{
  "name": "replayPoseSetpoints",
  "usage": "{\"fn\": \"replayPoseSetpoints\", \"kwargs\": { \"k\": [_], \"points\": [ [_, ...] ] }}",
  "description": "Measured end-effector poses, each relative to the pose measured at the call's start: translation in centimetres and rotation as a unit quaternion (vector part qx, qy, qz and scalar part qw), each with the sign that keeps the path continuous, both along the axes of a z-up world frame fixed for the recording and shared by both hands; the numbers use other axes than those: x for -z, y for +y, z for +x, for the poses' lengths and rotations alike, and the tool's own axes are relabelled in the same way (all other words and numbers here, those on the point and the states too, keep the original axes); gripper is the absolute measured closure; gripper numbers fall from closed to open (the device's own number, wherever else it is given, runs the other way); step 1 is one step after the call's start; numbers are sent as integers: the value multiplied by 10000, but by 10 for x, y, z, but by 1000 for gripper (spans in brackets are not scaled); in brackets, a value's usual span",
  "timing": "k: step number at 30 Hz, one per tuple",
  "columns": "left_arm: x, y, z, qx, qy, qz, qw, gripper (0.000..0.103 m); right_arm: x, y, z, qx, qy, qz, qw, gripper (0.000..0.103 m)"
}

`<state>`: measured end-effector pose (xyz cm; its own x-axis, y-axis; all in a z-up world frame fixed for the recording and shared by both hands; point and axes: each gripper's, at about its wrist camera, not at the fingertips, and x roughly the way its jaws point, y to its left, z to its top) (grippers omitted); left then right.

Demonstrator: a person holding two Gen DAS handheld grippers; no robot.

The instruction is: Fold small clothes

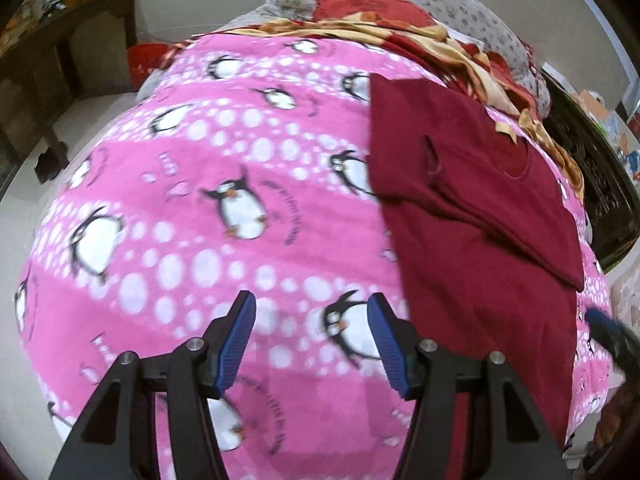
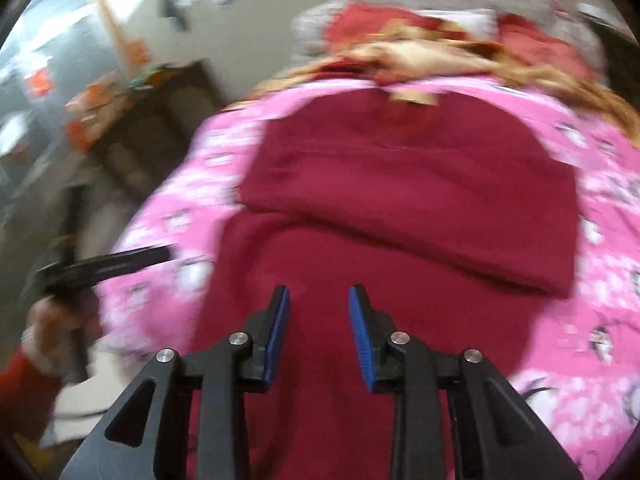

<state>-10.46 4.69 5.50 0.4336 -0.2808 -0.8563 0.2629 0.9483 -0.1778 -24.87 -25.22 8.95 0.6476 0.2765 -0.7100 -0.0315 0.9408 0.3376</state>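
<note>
1. Dark wooden table (image 1: 76, 32): far left of the left wrist view, against the wall, with small clutter on top.

2. Pink penguin-print blanket (image 1: 224, 152): spread over the bed, filling the middle of both views; it bears the garment.

3. Left gripper (image 1: 312, 312): blue-padded fingers spread wide, nothing between them, hovering over bare blanket just left of the garment's edge. In the right wrist view it shows blurred at far left, with the person's hand (image 2: 52, 328) on its handle.

4. Maroon garment (image 1: 472, 216): lying flat on the right half of the blanket. Its long axis runs from the near edge of the bed toward the far pile, neckline at the far end. One side, sleeve included, is folded across the chest, forming a band that lies crosswise over the body. Lower hem is nearest the grippers.

5. Right gripper (image 2: 319, 300): fingers parted at a moderate gap, empty, above the lower body of the garment (image 2: 360, 208). View is motion-blurred.

6. Red and gold cloth pile (image 1: 400, 28): heaped beyond the blanket's far edge, against a grey floral pillow (image 1: 472, 12).
</note>
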Motion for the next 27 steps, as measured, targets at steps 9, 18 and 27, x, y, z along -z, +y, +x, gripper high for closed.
{"fn": "replayPoseSetpoints", "kwargs": {
  "k": [9,18,27],
  "points": [
    [-15,33,-8,-145,-1,-113,9998,42,34,66,1,-1063,565,-308,9922,59],
    [-49,47,-27,92,-354,-10,9993,34,55,82,4,-1419,917,-602,9838,78],
    [-63,66,-30,-63,-418,-273,9987,34,26,166,9,-2416,370,253,9693,86]
  ]
}}
